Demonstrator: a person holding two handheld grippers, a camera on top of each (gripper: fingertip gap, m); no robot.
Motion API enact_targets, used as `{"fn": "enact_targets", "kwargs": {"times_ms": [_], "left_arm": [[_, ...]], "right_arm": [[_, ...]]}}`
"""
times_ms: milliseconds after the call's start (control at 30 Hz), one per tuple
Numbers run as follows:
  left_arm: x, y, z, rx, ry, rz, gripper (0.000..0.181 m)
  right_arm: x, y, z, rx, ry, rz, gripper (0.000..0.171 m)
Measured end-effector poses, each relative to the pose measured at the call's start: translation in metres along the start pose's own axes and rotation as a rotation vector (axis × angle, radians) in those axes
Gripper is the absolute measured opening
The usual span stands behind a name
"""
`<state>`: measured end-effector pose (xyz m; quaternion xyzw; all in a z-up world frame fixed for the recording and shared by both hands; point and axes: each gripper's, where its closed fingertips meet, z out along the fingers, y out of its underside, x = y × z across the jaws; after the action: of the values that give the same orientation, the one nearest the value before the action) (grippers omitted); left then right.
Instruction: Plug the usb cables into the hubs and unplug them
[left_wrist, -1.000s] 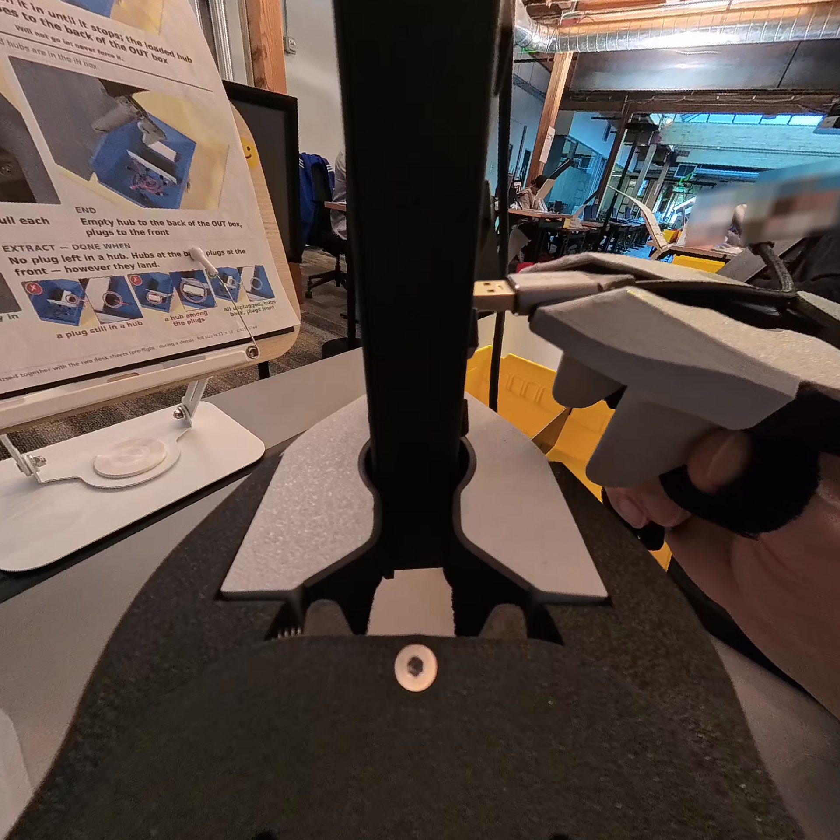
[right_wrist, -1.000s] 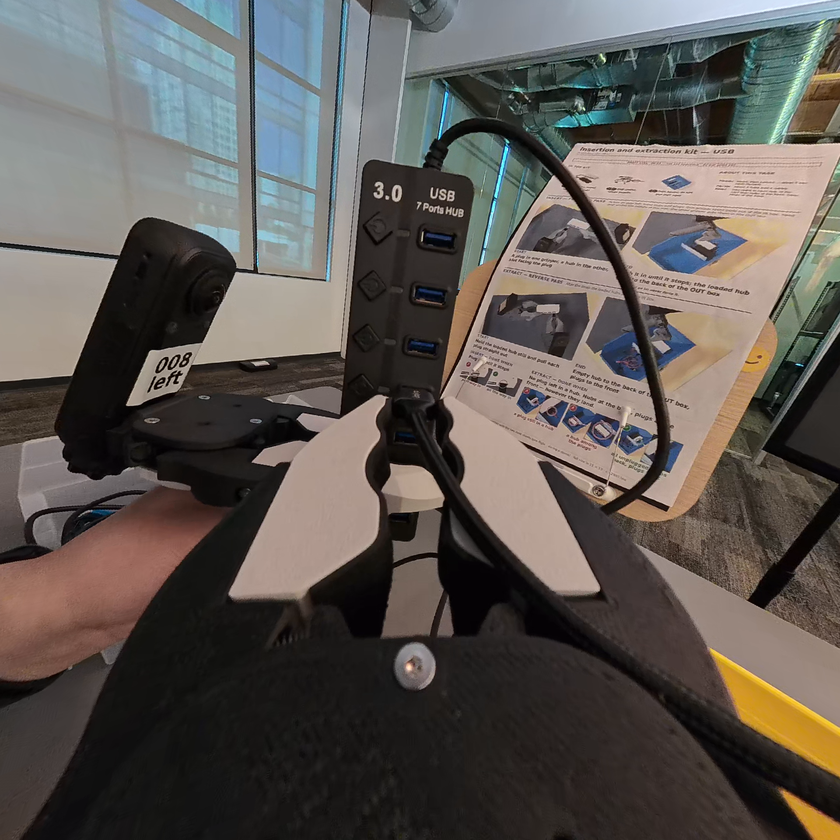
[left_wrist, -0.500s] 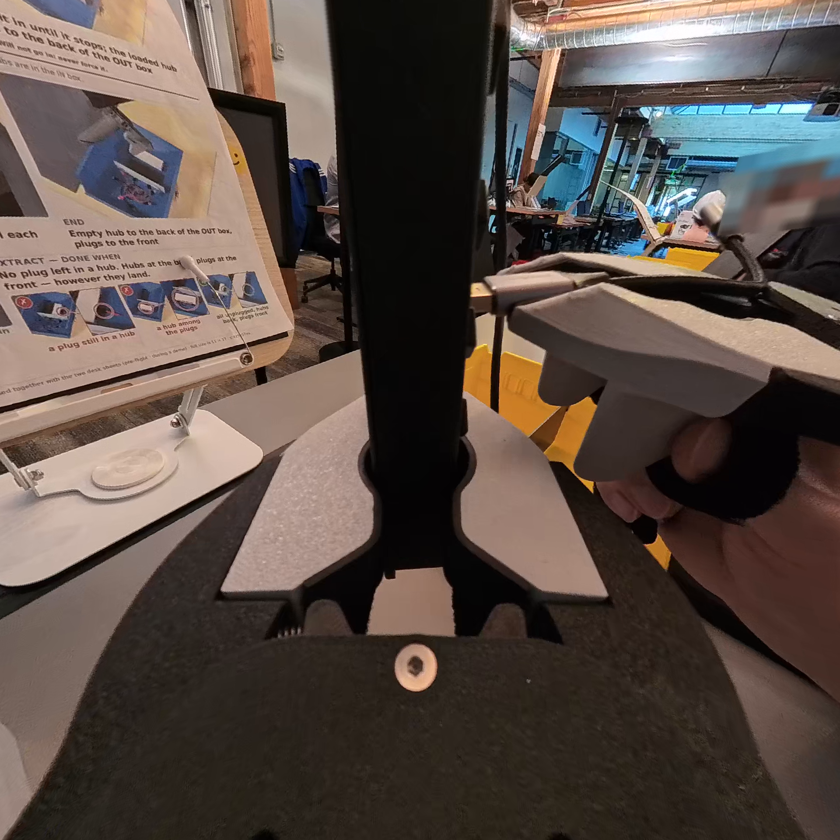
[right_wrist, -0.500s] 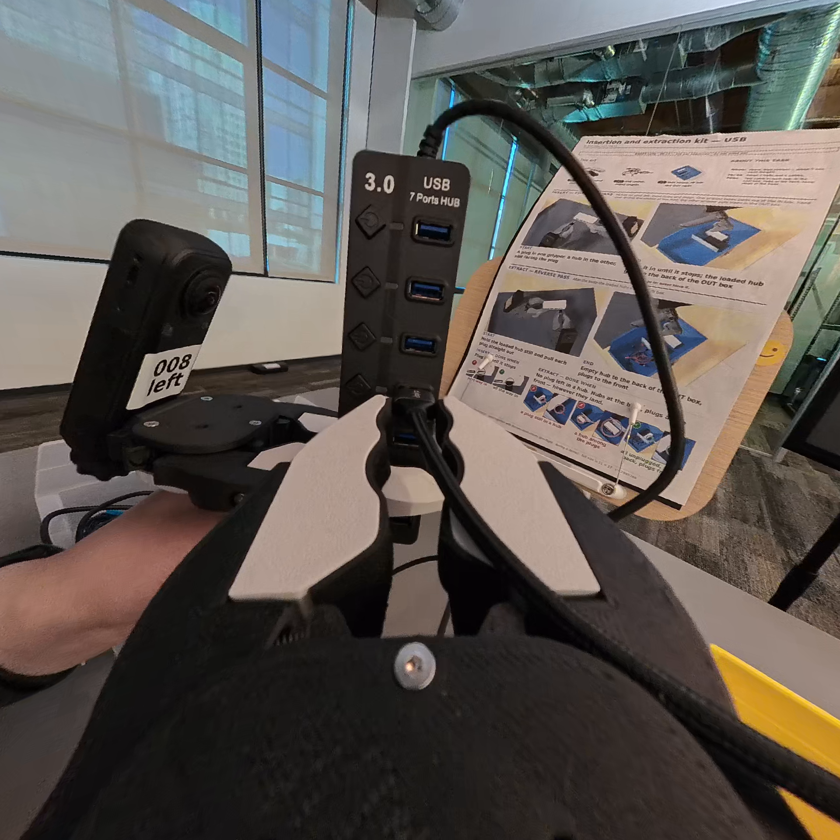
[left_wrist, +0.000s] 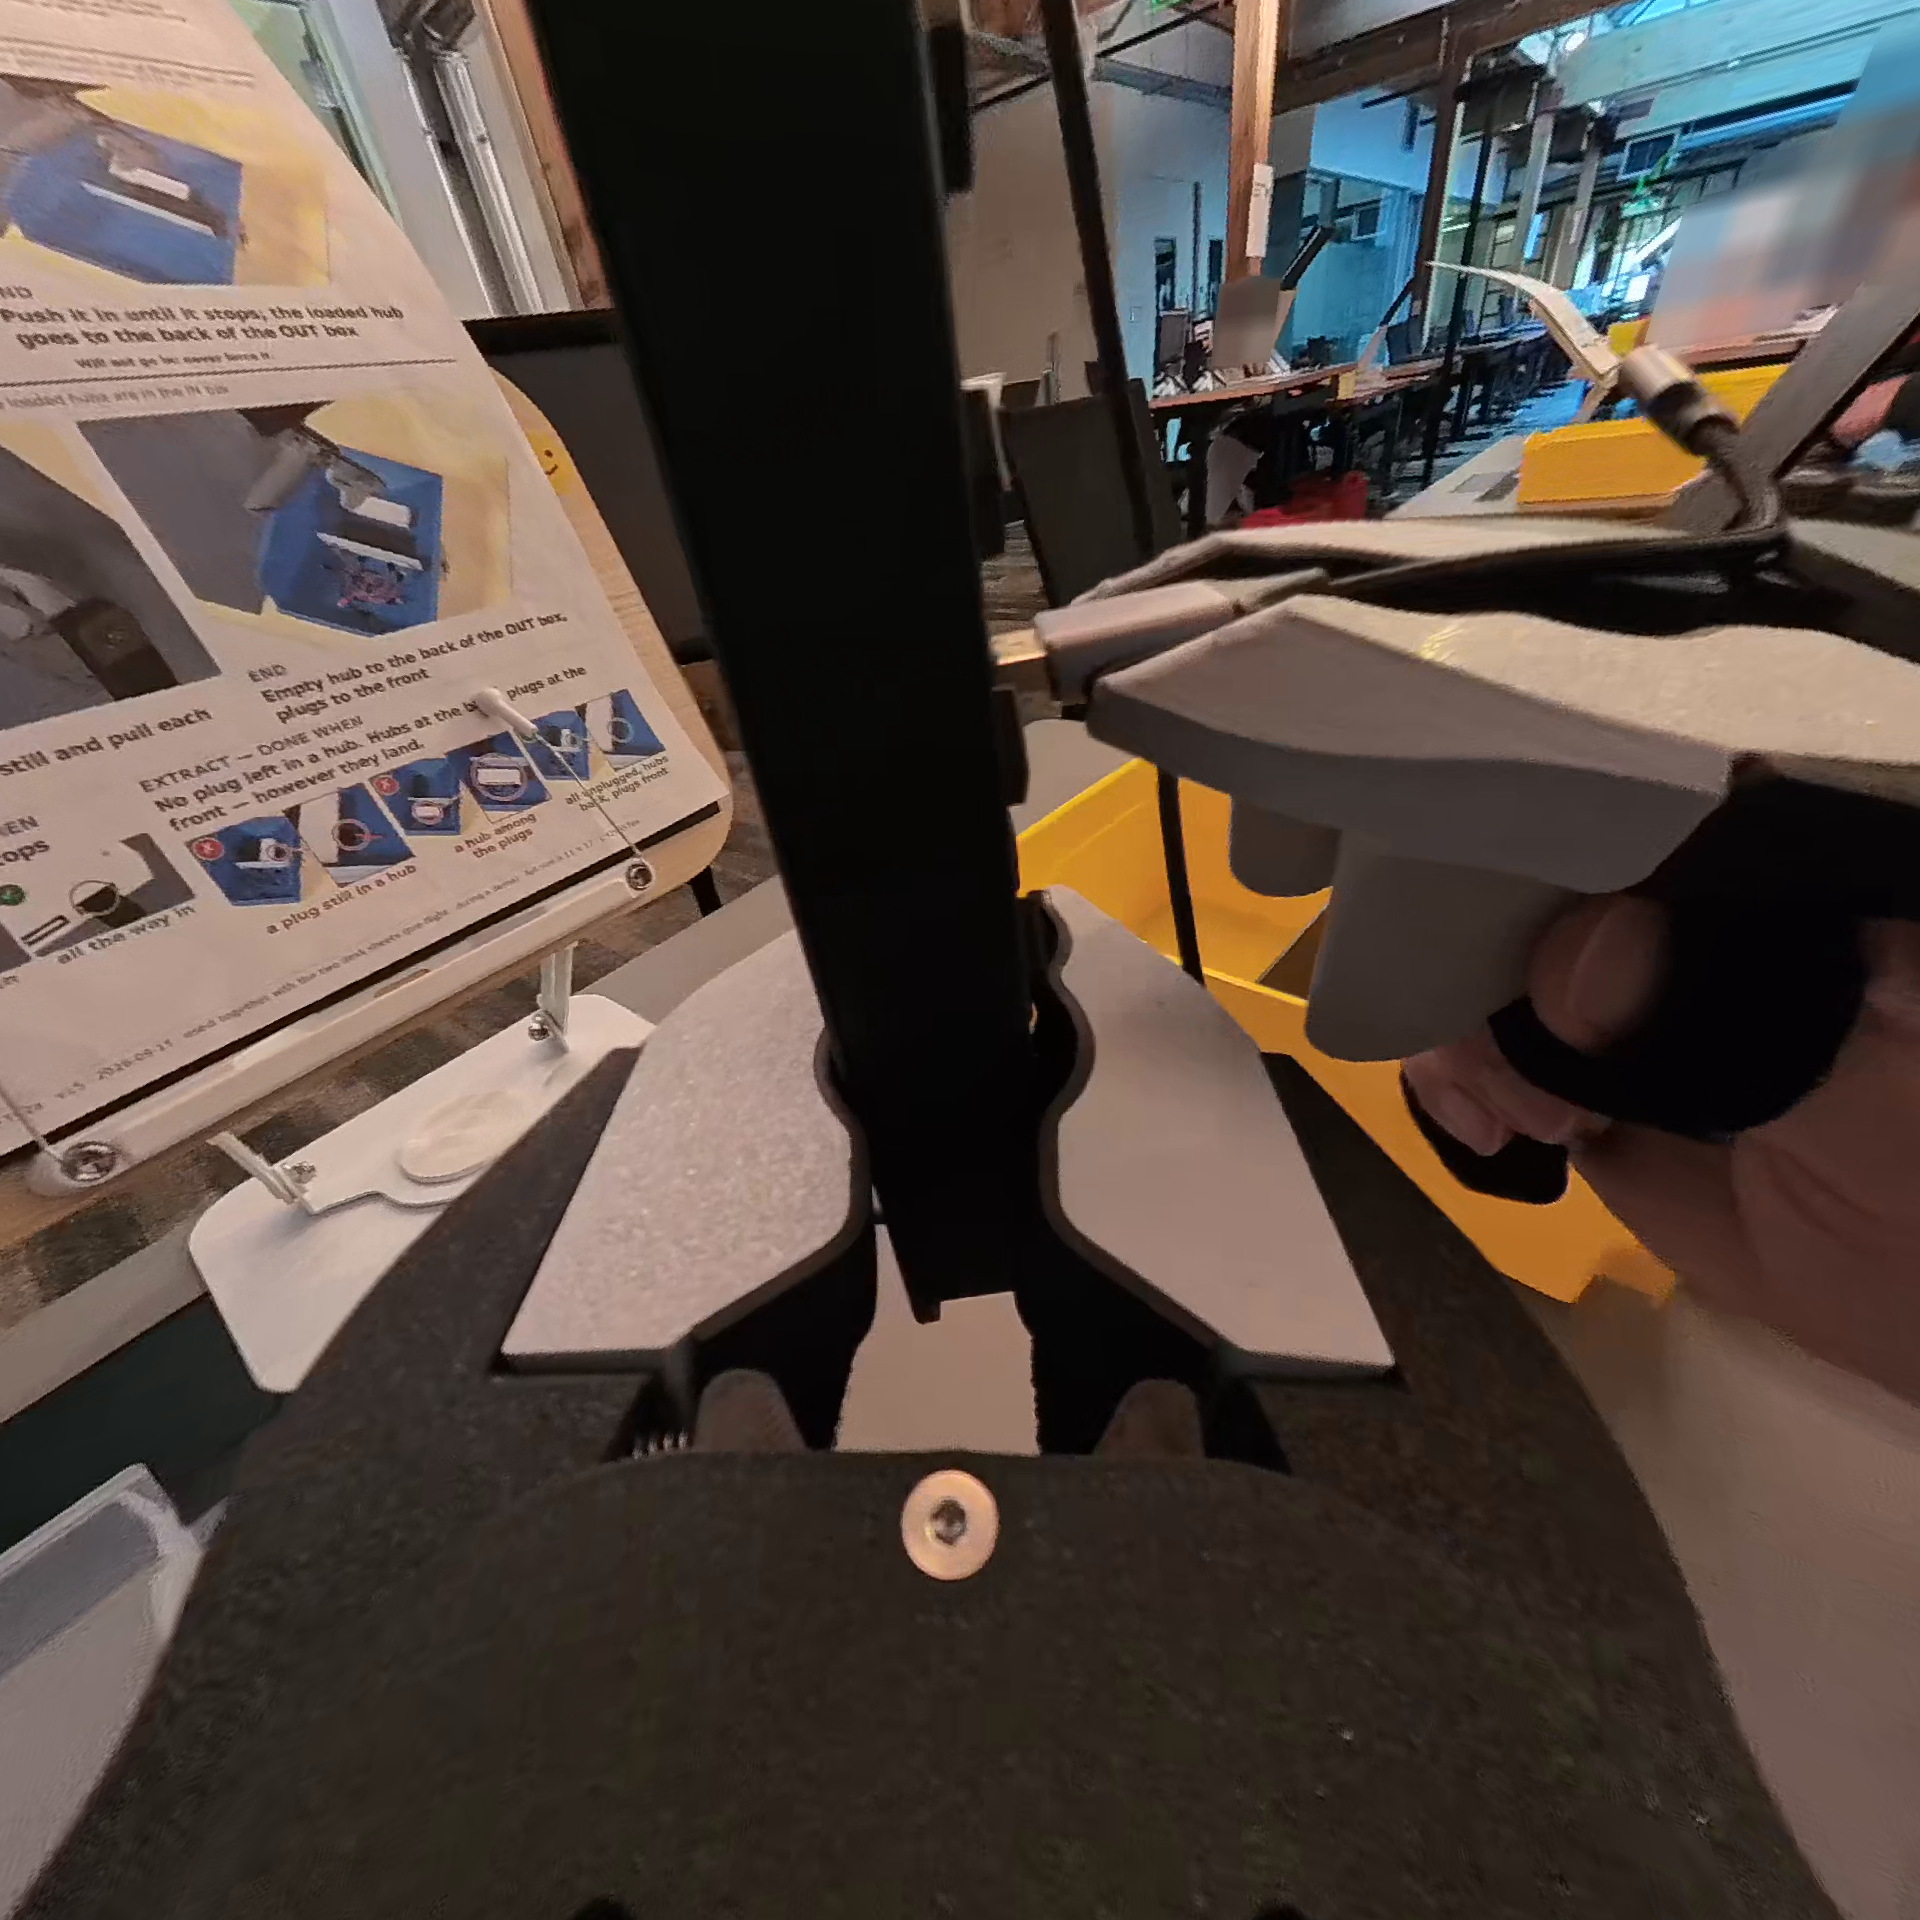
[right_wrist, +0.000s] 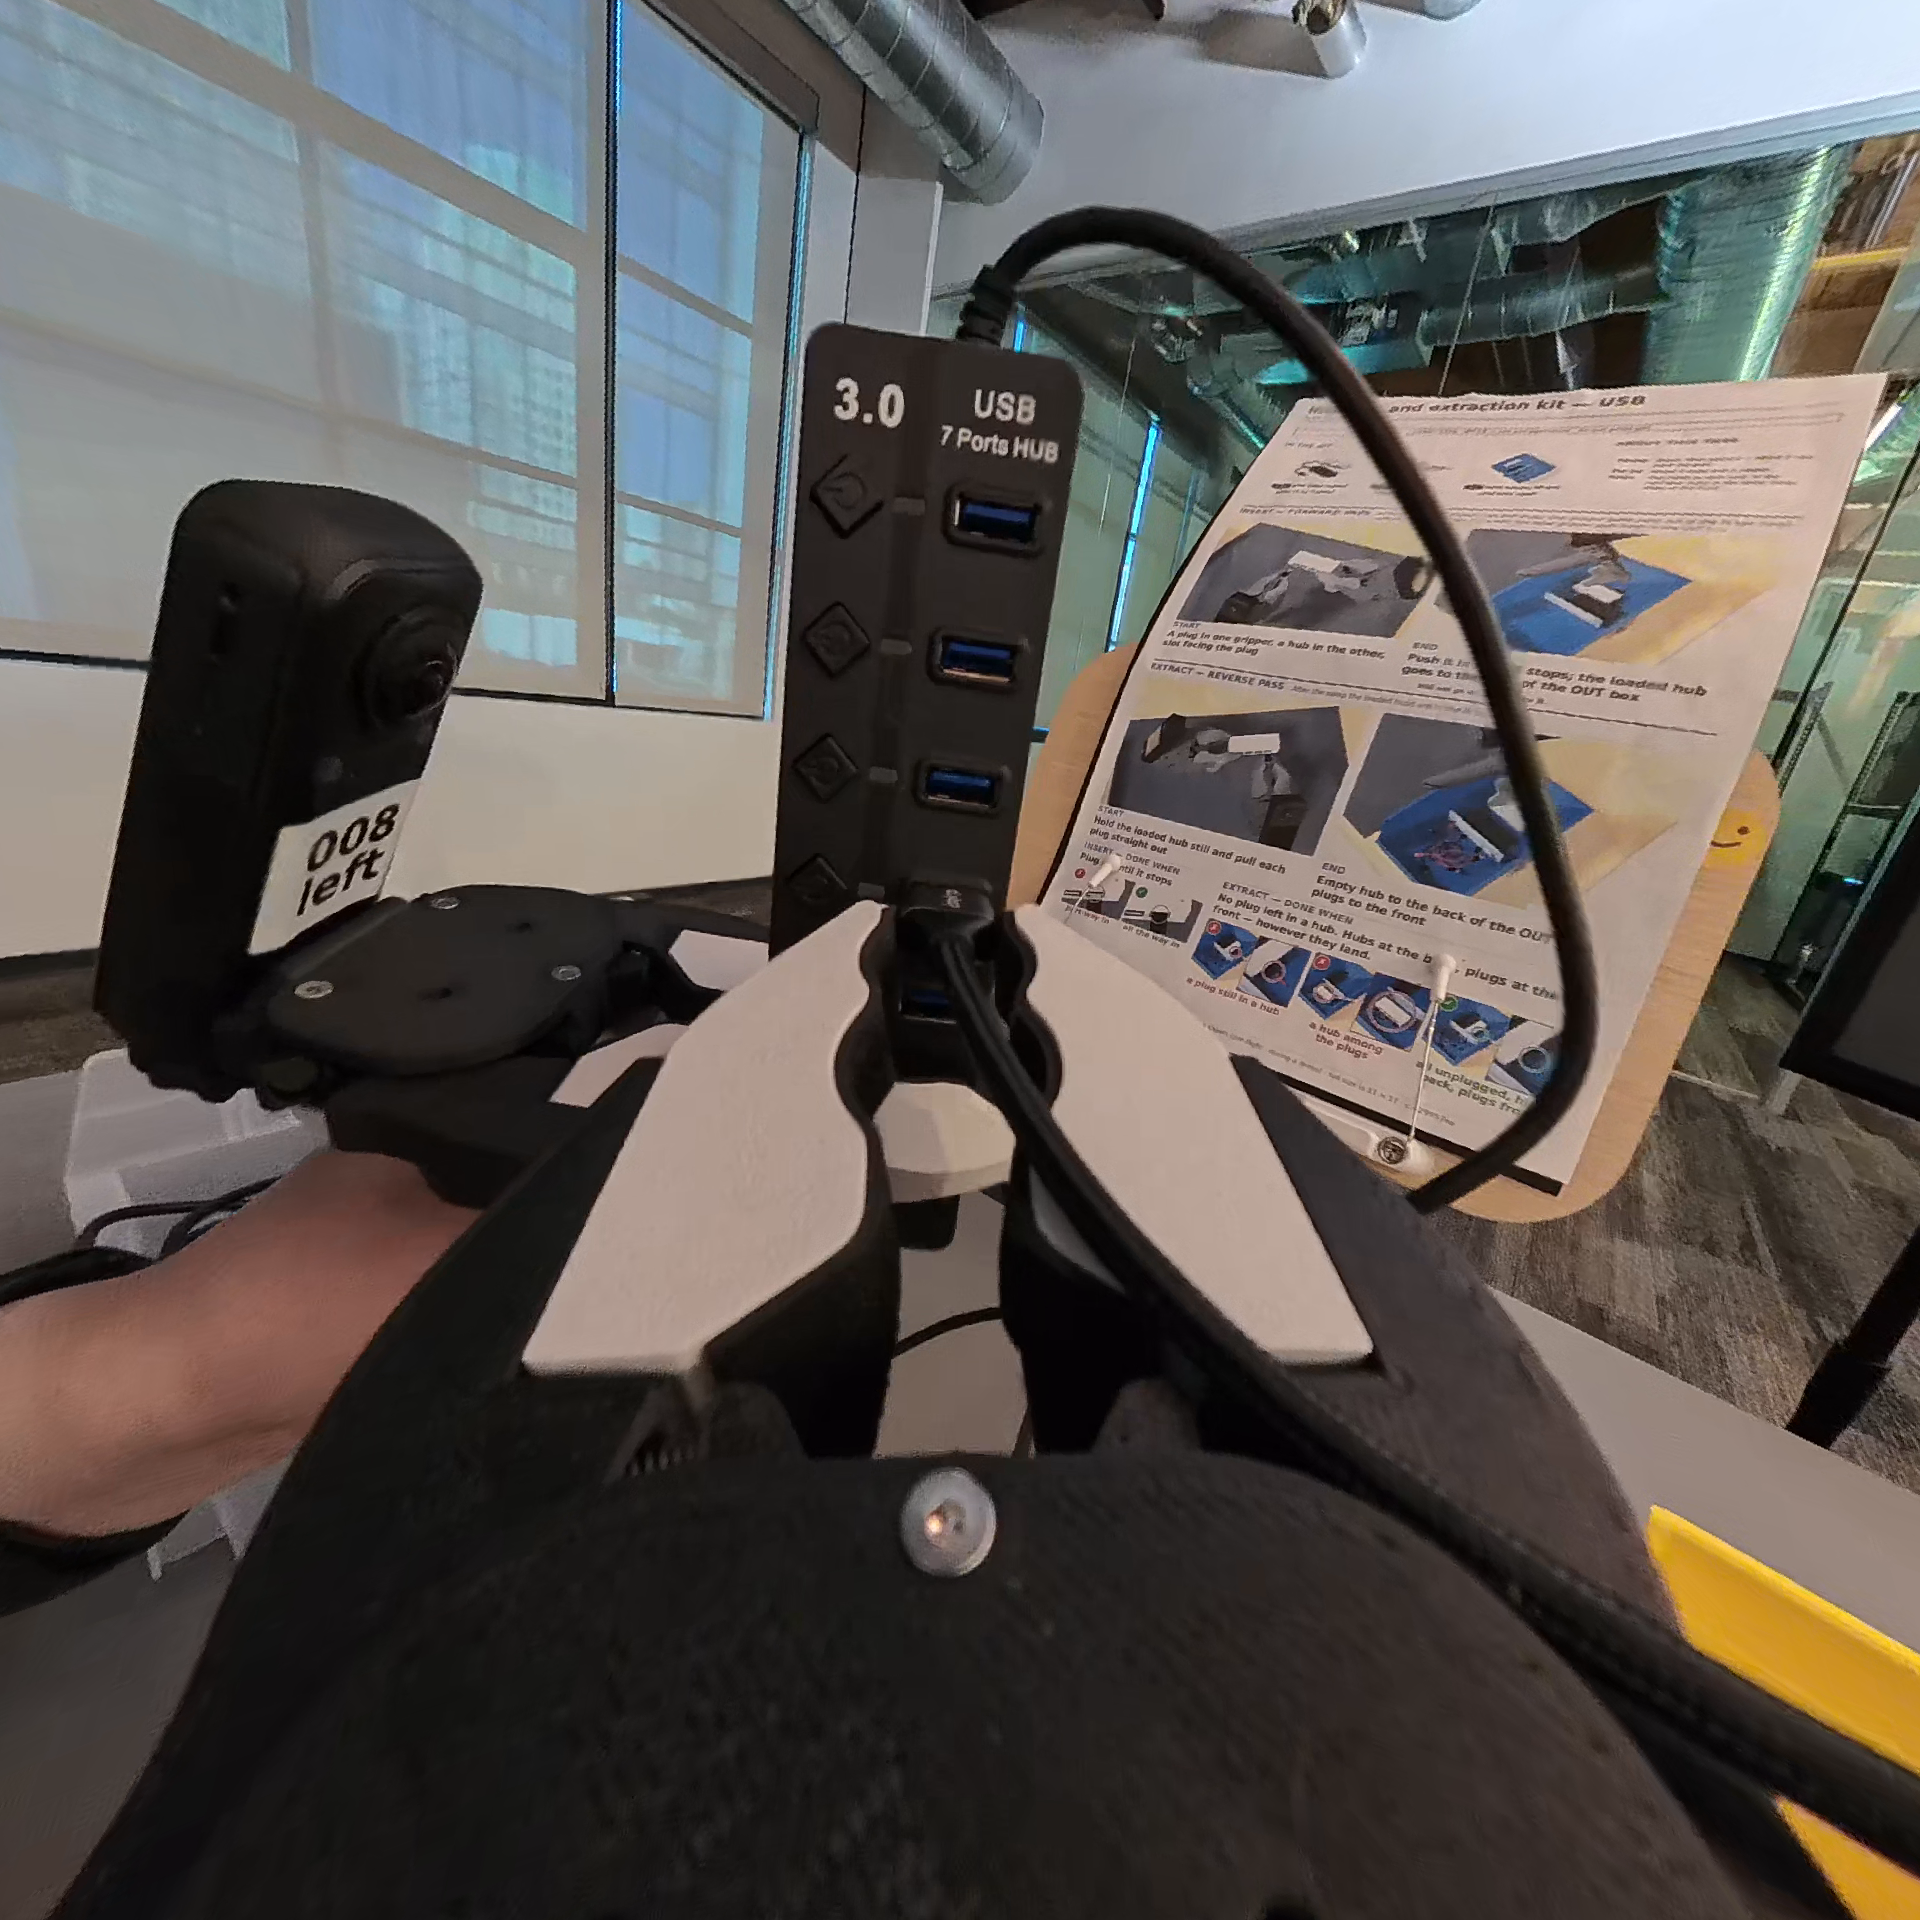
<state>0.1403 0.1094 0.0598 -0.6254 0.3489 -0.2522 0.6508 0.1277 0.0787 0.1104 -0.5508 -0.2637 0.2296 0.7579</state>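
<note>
We are seeing a grey counter (left_wrist: 717, 935) carrying a white stand base (left_wrist: 343, 1195) that is propping up an instruction sheet (left_wrist: 312, 644), while a yellow bin (left_wrist: 1340, 1049) is sitting to its right and a clear container (right_wrist: 156, 1122) is resting at the far left

White print marked the top of the black hub (right_wrist: 914, 623), straight ahead of the right gripper (right_wrist: 943, 935). Left of it, a white sticker (right_wrist: 338, 857) with black characters sat on a camera (right_wrist: 281, 675). To the right stood a printed sheet (right_wrist: 1455, 790) of captioned photos.
</note>
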Motion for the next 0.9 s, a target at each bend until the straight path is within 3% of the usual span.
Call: {"fn": "enact_targets", "kwargs": {"times_ms": [433,900], "left_arm": [[0.007,-0.004,-0.002,0.000,0.004,0.133,0.029],[-0.003,-0.002,-0.001,-0.007,0.005,-0.019,0.026]], "right_arm": [[-0.004,-0.006,-0.004,0.046,0.002,-0.032,0.018],[-0.002,0.000,0.002,0.023,-0.013,-0.019,0.018]]}}
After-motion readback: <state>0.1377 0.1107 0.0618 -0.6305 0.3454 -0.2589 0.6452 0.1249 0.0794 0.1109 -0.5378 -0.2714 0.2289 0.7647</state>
